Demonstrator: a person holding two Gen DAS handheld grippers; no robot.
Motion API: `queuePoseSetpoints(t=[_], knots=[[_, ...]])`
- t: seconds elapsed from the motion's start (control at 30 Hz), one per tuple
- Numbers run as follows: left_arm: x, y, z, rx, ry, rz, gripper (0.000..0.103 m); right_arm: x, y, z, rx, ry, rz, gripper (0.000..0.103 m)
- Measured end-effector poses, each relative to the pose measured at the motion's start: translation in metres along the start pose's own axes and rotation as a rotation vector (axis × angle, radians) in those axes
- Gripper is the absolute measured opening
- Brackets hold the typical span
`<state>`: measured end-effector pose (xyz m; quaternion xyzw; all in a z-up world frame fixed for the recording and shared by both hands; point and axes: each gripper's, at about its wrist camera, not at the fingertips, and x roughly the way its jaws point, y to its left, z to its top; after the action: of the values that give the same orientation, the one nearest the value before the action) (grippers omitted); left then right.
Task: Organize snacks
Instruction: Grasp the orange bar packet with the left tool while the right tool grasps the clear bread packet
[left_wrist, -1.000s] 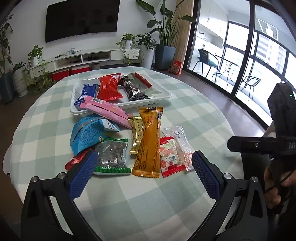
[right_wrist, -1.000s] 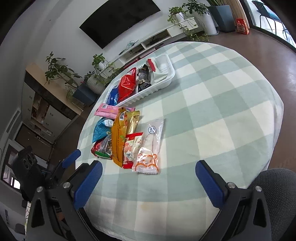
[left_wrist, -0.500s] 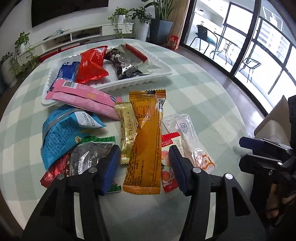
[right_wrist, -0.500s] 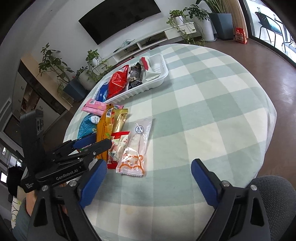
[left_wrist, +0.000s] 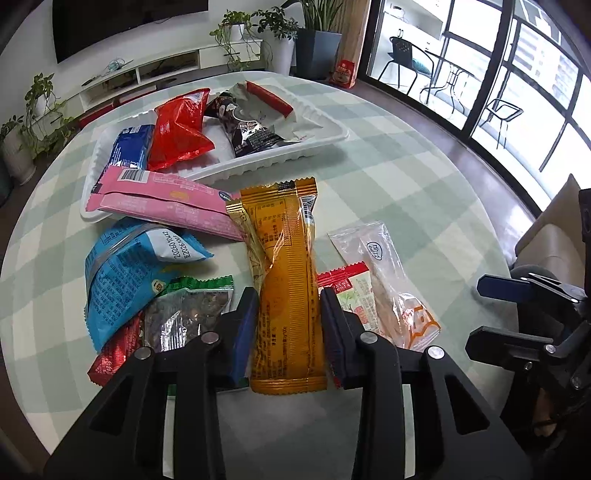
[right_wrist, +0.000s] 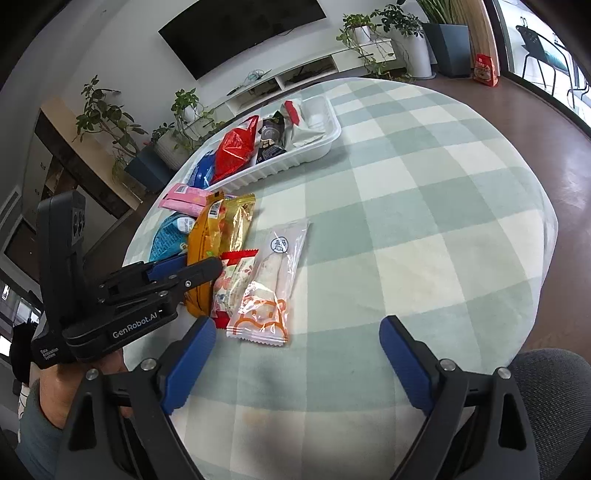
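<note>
Lying on a round bench (left_wrist: 424, 192) covered in a green-and-white checked cloth, a white ribbed plastic tray (left_wrist: 280, 162) holds a blue packet (left_wrist: 129, 146), a crinkled red foil bag (left_wrist: 177, 131), a dark glossy wrapper (left_wrist: 243, 129) and a grey pouch with a red strip (left_wrist: 271, 98). A flat pink packet (left_wrist: 166, 205) lies across the tray's near rim. Loose on the cloth nearby are a blue bag (left_wrist: 125, 273), a green-edged clear packet of dark pieces (left_wrist: 188, 314), a red-edged printed packet (left_wrist: 354, 295) and a clear sleeve (left_wrist: 388, 288). The left tool (left_wrist: 288, 328) has just been closing; its blue pads (left_wrist: 242, 332) press both long edges of the long orange packet (left_wrist: 284, 266), which overlaps a gold wrapper (right_wrist: 240, 221). The right tool (right_wrist: 295, 365) stands wide apart above bare cloth, holding nothing.
</note>
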<state>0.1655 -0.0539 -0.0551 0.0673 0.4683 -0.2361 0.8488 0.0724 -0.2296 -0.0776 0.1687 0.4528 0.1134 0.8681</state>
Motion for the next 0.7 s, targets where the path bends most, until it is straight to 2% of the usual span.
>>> queuePoseSetpoints(t=[0.13, 0.47, 0.7], knots=[[-0.004, 0.006, -0.002, -0.019, -0.007, -0.01, 0.02, 0.001, 0.003, -0.001, -0.012, -0.002, -0.002, 0.092], [-0.029, 0.017, -0.016, -0.072, -0.053, -0.058, 0.018, 0.004, 0.006, 0.001, -0.031, -0.002, -0.017, 0.091], [-0.052, 0.028, -0.049, -0.133, -0.059, -0.1, 0.018, 0.016, 0.014, 0.01, -0.076, 0.015, -0.059, 0.074]])
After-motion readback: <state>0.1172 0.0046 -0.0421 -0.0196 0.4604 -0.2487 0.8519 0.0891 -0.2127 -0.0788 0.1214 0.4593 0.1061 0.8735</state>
